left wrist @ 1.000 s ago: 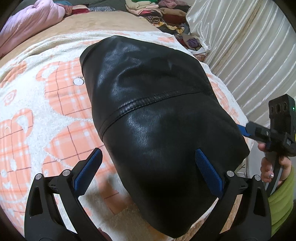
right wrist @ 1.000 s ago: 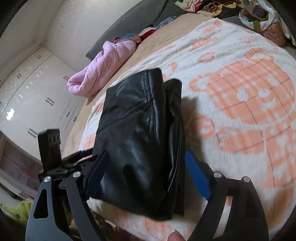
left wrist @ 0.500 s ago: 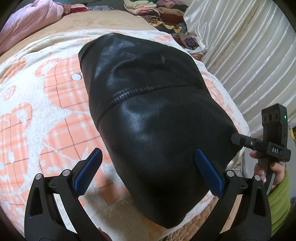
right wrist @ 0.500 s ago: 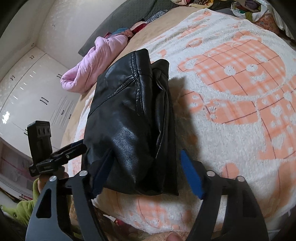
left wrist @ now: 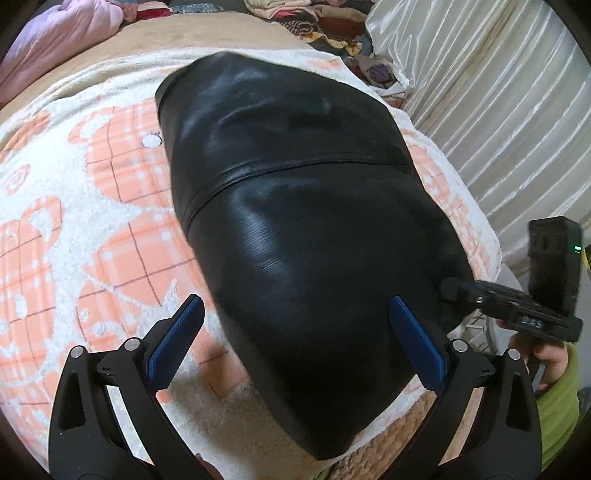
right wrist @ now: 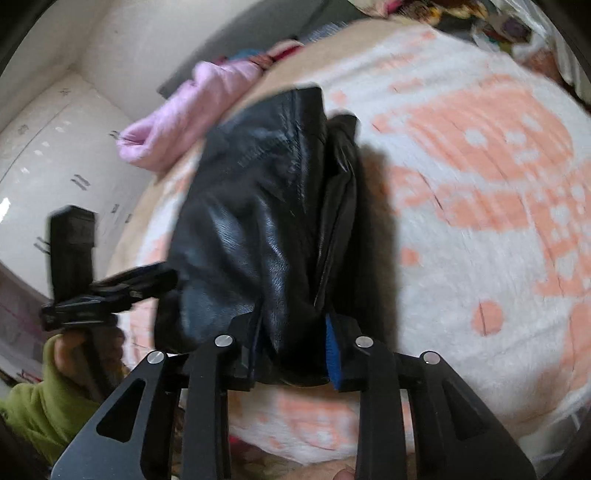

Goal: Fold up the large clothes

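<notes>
A folded black leather jacket lies on the white and orange blanket. My left gripper hovers open over the jacket's near end, one blue pad on each side and neither touching it. At the jacket's right edge my right gripper comes in from the side. In the right wrist view the jacket fills the middle. There the right gripper has its jaws closing on the near folded edge, with the leather bunched between the pads. The left gripper shows at the jacket's left side.
A pink padded garment lies at the far end of the bed, next to a pile of mixed clothes. A white curtain hangs along the right side. White wardrobe doors stand beyond the bed. A green sleeve holds the left gripper.
The right gripper's jaws narrowed from wide open to pinching the jacket's near edge, and it moved in and down. The left gripper stayed open in about the same place.
</notes>
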Demonstrator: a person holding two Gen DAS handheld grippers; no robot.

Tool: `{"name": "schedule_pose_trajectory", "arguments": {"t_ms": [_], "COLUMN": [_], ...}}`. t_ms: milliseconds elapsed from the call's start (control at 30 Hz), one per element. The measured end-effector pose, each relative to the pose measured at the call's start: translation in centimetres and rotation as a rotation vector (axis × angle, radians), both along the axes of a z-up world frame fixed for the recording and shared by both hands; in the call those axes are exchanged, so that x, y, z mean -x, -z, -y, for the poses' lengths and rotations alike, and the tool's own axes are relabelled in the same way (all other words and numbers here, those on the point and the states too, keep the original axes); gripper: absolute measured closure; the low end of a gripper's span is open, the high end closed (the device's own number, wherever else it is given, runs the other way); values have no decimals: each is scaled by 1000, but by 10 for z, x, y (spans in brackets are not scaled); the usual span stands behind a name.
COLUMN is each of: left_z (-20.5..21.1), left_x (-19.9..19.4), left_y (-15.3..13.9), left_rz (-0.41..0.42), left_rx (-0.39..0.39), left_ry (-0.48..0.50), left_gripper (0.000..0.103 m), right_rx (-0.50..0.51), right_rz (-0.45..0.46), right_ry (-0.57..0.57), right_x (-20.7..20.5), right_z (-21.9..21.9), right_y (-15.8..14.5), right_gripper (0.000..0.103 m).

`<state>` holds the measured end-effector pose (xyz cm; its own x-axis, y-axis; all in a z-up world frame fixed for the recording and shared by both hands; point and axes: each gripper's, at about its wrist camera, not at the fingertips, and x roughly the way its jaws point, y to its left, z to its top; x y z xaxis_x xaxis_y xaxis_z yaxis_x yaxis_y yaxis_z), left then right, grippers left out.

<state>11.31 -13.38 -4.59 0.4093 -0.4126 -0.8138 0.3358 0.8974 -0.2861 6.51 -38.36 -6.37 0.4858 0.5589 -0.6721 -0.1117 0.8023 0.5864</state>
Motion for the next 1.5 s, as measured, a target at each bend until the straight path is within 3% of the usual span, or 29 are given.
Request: {"name": "schedule_pose_trajectory", "arguments": {"t_ms": [67,133,267,367,467,600,700,800,933,1033,1067,1100,1233,1500], "left_z": [-1,-1,2,2,0,-16,-20,-21,-25,-22,-21,-20,-28,-76], "left_x": [2,1,1,1,0,-6,-21,-34,-45,-53,-56,-57,-60,-63], "left_y": [2,2,1,0,-5,-16,-11,-3,11,18,19,20,22,17], "left_rz": [1,-2,5,3,24,72,48,24,-34,-51,-50,-53,-63,-32], "left_rx": [2,12,11,15,25,88,74,90,118,136,133,133,151,125], "left_ry": [1,-5,0,-1,-16,-85,-113,-119,-100,-66,-61,-63,-77,-169], "left_gripper": [10,10,10,10,10,10,10,10,10,10,10,10,10,10], "right_rx": [-9,73,102,33,-37,-67,-76,-15,-104,-136,-143,-158,-113,-126], "right_rz": [4,0,21,69,83,64,18,-40,-99,-90,-78,-71,-41,-18], "right_ry": [0,4,-4,37,47,-41,-138,-174,-193,-215,-229,-248,-266,-293], "right_x": [1,0,-4,-11,-24,-47,-59,-71,-80,-80,-81,-81,-84,-107], "right_z": [2,-1,3,18,27,16,2,-6,1,3,1,-1,-17,-56], "right_y": [0,-4,-17,-33,-42,-38,-25,-4,21,28,28,28,20,15], "right_gripper": [62,20,17,6,5,5,5,5,5,6,11,25,25,25]}}
